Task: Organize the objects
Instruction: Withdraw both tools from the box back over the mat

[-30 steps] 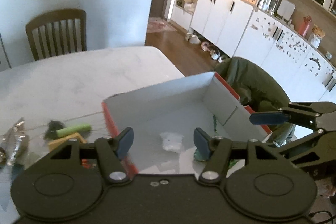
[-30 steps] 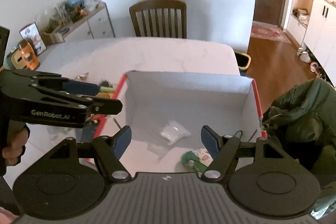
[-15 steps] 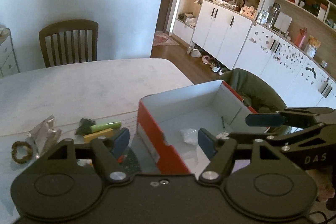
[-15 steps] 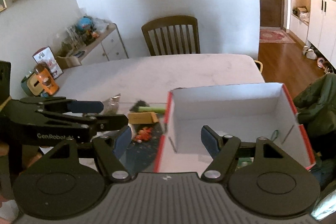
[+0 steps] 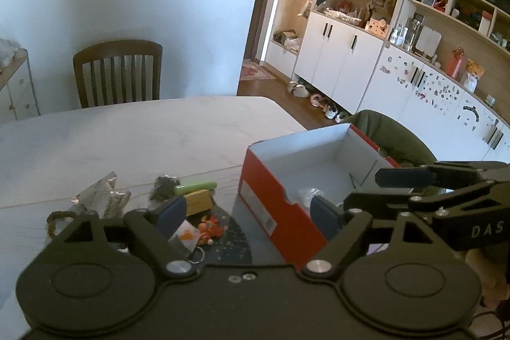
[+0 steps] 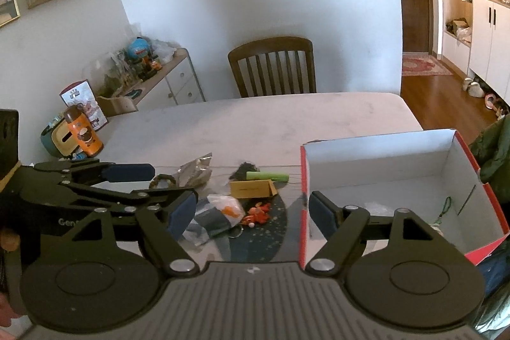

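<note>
Both grippers empty, jaws spread: left gripper (image 5: 245,212) and right gripper (image 6: 251,211) hover above the clutter; neither touching anything. Nearest: orange trinket (image 6: 256,214) w/ key ring, light, lumpy, prob. best pinched across its body; clear bag (image 6: 223,209) beside it, soft, slippery, take at a bunched fold. Next: yellow box (image 6: 253,188), stiff, light, grip across short sides; green tube (image 6: 267,176), smooth, may roll, grip mid-length. Red box (image 6: 376,161) to the right on tabletop (image 6: 255,123), open, nearly empty.
</note>
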The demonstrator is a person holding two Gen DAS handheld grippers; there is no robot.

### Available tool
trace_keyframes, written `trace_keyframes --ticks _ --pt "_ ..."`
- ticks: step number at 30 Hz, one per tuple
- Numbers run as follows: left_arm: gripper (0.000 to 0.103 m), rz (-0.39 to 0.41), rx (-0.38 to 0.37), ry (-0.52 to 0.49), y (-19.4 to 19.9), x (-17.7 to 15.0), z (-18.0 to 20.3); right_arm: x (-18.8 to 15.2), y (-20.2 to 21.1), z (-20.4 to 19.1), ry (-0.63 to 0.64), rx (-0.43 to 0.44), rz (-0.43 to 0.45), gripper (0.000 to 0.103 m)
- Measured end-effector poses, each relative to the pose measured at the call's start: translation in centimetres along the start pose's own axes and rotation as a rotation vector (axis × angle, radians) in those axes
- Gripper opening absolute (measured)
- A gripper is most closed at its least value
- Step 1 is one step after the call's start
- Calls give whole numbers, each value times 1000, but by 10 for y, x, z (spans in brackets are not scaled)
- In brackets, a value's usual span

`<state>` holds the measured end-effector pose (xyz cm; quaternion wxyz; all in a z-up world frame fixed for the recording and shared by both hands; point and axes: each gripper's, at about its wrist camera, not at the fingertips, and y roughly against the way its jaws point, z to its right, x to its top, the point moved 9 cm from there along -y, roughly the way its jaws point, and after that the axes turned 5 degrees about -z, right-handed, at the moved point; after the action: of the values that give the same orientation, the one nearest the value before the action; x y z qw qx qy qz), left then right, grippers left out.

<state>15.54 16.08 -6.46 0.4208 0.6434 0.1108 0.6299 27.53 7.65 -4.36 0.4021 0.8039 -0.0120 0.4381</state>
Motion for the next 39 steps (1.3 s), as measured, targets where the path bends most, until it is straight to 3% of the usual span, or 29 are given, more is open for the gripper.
trace_keyframes --ticks 7,21,27,39 --pt "102 28 31 11 17 -15 -21 -2 1 -20 -4 25 35 87" --pt "102 75 113 114 38 -33 -83 -8 -20 -47 21 10 14 91" --pt "102 46 150 57 28 -45 -94 -12 -41 -45 15 -15 -28 91" --pt "102 -41 198 38 -25 -89 -128 -18 -103 -48 67 -68 -123 91"
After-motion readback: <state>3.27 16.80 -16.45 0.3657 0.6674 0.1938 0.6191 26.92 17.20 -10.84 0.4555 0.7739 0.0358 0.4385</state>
